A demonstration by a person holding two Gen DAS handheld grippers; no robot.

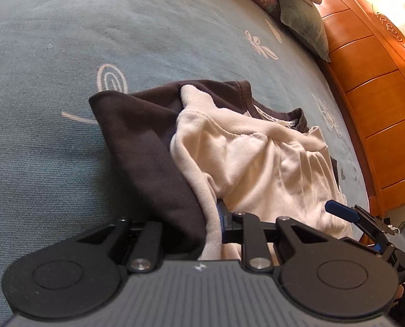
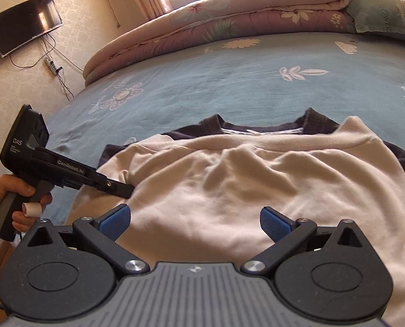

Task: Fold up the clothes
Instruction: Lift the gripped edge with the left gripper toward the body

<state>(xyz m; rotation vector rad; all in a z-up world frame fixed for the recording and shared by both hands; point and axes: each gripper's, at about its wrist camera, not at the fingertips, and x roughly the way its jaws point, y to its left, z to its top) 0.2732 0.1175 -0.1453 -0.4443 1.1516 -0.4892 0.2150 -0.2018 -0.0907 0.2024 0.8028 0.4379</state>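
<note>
Two garments lie on a bed: a cream sweatshirt [image 2: 257, 179] spread, rumpled, over a dark sweatshirt [image 1: 137, 141] whose ribbed collar [image 2: 315, 124] shows beyond the cream one's far edge. In the left wrist view the dark cloth is turned up along its left side, so that a fold of it and the cream hem drape over the left gripper [image 1: 218, 218]; its jaws appear drawn together on this layered edge, though the cloth hides the fingertips. The right wrist view shows the same tool from the side, held in the person's left hand [image 2: 14, 201], its tip buried at the cream garment's left border. The right gripper [image 2: 195, 222] hovers over the near part of the cream cloth with its blue pads [image 2: 274, 222] set wide apart and nothing between them. As to progress, the judgement is that one side is being lifted or turned over while the cream body is wrinkled and unsquared; no compact folded bundle is visible, so most of the folding looks outstanding. The surface is a soft blue-green bedsheet [image 2: 229, 81] printed with pale flowers. Beyond it lie a rolled floral quilt [image 2: 229, 19] and a pillow [image 1: 303, 24], with an orange wooden headboard [image 1: 365, 62], a window, and a wall-mounted television [image 2: 22, 24].
</note>
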